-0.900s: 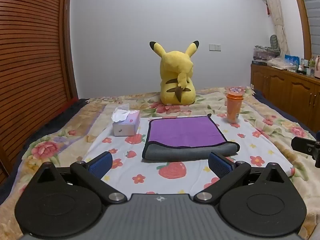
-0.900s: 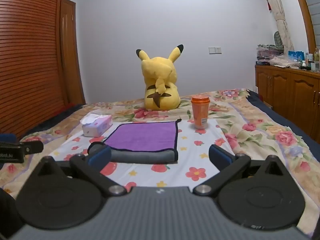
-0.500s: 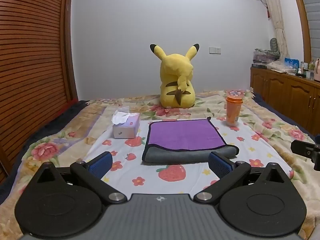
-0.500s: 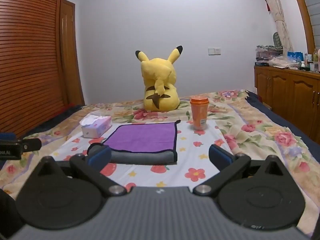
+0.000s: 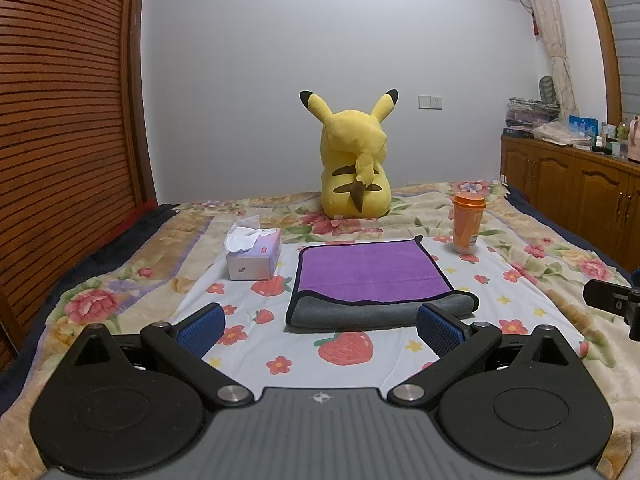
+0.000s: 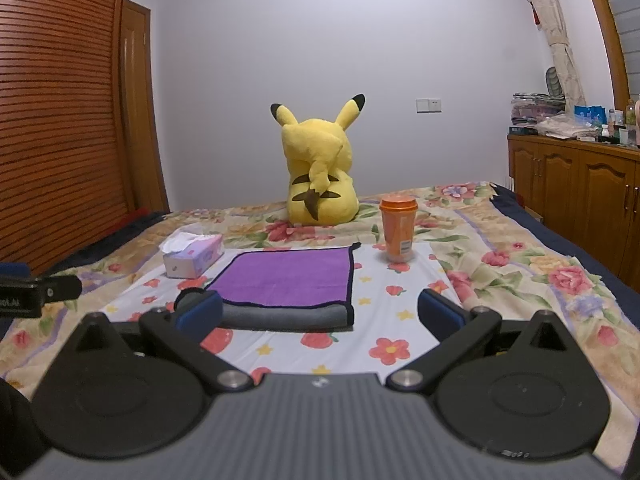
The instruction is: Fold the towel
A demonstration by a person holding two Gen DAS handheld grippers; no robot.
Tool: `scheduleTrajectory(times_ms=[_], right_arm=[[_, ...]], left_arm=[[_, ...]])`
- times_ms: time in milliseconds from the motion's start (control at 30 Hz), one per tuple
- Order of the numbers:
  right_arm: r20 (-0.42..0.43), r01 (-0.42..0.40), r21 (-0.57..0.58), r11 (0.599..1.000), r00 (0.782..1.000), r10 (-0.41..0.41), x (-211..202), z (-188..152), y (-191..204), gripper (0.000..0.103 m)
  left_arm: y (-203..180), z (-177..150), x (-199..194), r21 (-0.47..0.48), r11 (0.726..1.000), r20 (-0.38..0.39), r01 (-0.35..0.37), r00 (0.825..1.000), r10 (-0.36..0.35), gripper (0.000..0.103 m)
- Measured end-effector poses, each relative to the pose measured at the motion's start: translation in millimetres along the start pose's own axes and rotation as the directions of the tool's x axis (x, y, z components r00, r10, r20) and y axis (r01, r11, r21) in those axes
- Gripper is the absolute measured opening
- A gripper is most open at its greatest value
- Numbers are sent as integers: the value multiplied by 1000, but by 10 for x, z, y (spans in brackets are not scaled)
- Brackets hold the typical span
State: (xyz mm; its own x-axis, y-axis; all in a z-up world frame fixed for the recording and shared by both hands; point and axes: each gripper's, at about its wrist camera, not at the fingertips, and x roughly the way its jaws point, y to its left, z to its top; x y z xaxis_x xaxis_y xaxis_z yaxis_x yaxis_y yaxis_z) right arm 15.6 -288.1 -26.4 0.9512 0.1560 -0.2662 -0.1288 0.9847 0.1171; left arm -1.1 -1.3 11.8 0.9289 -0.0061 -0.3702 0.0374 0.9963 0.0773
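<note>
Left wrist view shows the scene sitting a little lower and farther off than a second ago: the camera has risen and drawn back slightly, while the bed (image 5: 532,248) and everything on it have stayed put. From left to right lie the tissue box (image 5: 254,258), the towel (image 5: 370,280), and the orange cup (image 5: 467,222), with the yellow plush toy (image 5: 355,168) behind. The towel rests flat on the bed, already folded once, purple face up over a grey rolled near edge, well ahead of both tools. The left gripper (image 5: 320,326) has its fingers (image 5: 200,328) spread wide with nothing between them. In the right wrist view the right gripper (image 6: 320,314) is equally spread and empty. The retreat suggests a fold has just been released, and either a second fold or the end follows.
</note>
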Motion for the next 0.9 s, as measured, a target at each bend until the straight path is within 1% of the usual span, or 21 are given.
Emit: scheduleTrajectory(times_ms=[233,900], right_arm=[[1,-1,2,1000,1000,1,-1,2,-12,103],[4,0,2,1000,1000,0,-8,6,-25,103]], left_arm=[[42,67,-22,2,1000,2,0,1000,0,103],[39,61,-24,3,1000,4,0,1000,0,103]])
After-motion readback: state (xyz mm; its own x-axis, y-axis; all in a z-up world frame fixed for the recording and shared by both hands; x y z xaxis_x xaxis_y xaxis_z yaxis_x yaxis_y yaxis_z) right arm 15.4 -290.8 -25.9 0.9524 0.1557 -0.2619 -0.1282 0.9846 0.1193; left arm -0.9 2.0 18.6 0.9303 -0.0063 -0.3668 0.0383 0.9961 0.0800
